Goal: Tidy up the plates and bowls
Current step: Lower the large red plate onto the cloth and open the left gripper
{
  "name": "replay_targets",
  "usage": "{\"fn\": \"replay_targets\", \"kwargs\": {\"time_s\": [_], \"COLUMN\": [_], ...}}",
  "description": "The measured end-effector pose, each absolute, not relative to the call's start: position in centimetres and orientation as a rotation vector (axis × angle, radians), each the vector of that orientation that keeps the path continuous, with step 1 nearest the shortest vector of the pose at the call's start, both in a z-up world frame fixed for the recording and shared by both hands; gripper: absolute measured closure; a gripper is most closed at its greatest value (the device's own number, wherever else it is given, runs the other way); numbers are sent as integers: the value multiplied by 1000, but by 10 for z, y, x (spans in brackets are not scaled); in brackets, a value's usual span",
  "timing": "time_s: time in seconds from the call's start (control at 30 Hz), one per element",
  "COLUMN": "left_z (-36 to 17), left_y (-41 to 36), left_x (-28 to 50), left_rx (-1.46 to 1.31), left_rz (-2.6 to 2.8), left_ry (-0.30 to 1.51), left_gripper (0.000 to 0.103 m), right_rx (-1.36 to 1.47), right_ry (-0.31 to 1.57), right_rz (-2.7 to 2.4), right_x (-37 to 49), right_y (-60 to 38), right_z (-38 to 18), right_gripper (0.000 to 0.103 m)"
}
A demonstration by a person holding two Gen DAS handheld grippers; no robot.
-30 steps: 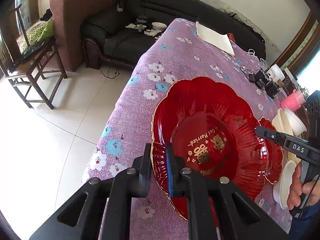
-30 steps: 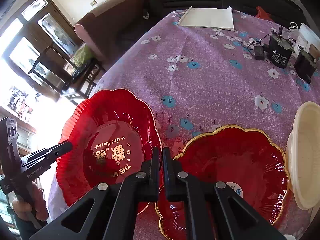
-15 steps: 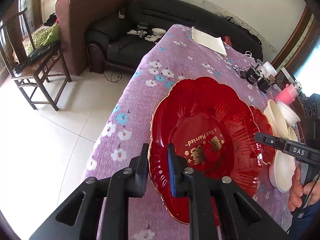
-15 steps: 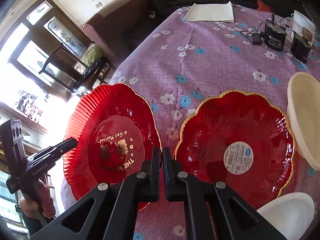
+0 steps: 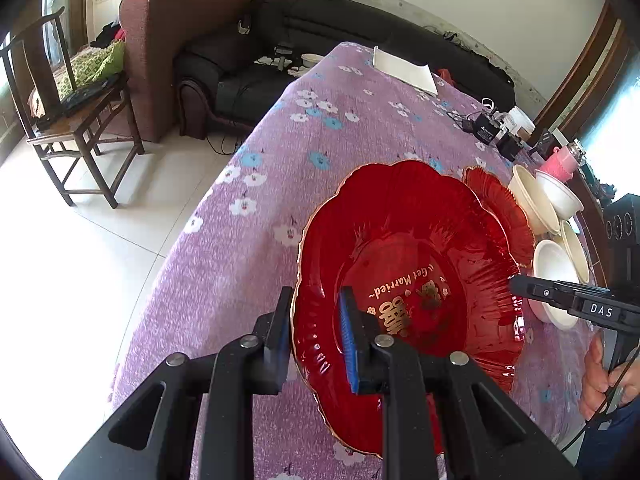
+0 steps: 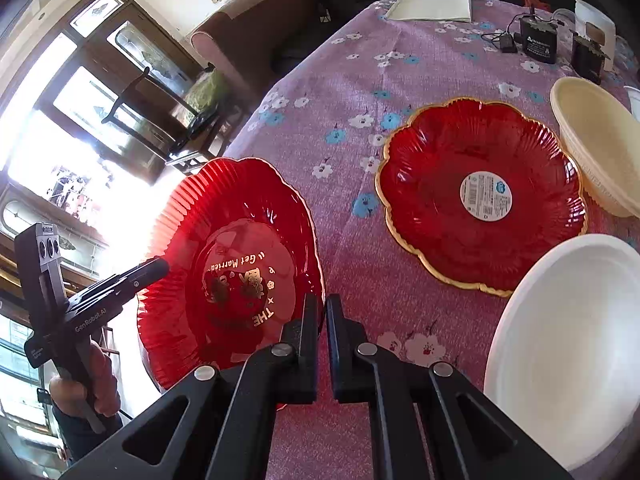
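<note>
A red scalloped plate with gold lettering [image 5: 400,248] [image 6: 224,208] hangs tilted over the table's left edge, held between both grippers. My right gripper [image 6: 321,320] is shut on its right rim; the left wrist view shows its tip [image 5: 516,282] at that rim. My left gripper [image 5: 316,316] [image 6: 162,266] straddles the opposite rim. Its jaws are opening, with a gap between the blue pad and the rim. A second red plate [image 6: 480,152] [image 5: 500,204] with a round sticker lies flat on the tablecloth. A cream bowl [image 6: 600,140] and a white bowl [image 6: 568,340] sit to its right.
A purple flowered cloth [image 5: 320,128] covers the table. A white folded sheet [image 6: 432,6] lies at the far end, with black chargers and cables [image 6: 538,42] and a pink cup [image 5: 560,160] at the right. A wooden chair [image 5: 72,120] and sofas stand beyond the left edge.
Both grippers carried the lettered plate left, off the sticker plate it partly overlapped and out over the table edge. The gap between the left gripper's fingers has widened.
</note>
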State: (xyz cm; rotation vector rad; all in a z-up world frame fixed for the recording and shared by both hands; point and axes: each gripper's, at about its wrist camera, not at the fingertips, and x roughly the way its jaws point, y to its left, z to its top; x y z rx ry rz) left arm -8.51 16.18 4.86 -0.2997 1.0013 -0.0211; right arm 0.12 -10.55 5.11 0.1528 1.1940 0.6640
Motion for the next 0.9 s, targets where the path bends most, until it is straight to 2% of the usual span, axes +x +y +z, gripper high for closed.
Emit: {"fn": "replay_targets", "kwargs": {"time_s": [0.3,0.37,0.43,0.47,0.63,0.77,0.9], "left_z": [39,38,39,41,53,65,76], "left_y": [168,170,173,175,187,188,177], "left_x": [-84,-85,-87,-89,-104,-114,-117], "left_rx": [-337,-350,-356,-354,-370,-370,-350], "left_rz": [-16,-15,-5,2,14,11,-13], "left_ry": [1013,1015,1003,994,948,914,894], "left_gripper": [83,76,52,48,47,47,43], "right_rx": [158,149,145,140,178,245,264], "right_ry": [1205,1209,1208,1207,1195,1197,1191], "right_rz": [663,661,648,644,629,599,586], "right_x": [-4,-4,-5,-6,-7,-4,-6], "right_y": [-104,-103,-103,-103,-113,-127,-137], "right_z": [42,42,44,45,48,43,44], "right_gripper": [95,94,93,93,92,79,78]}}
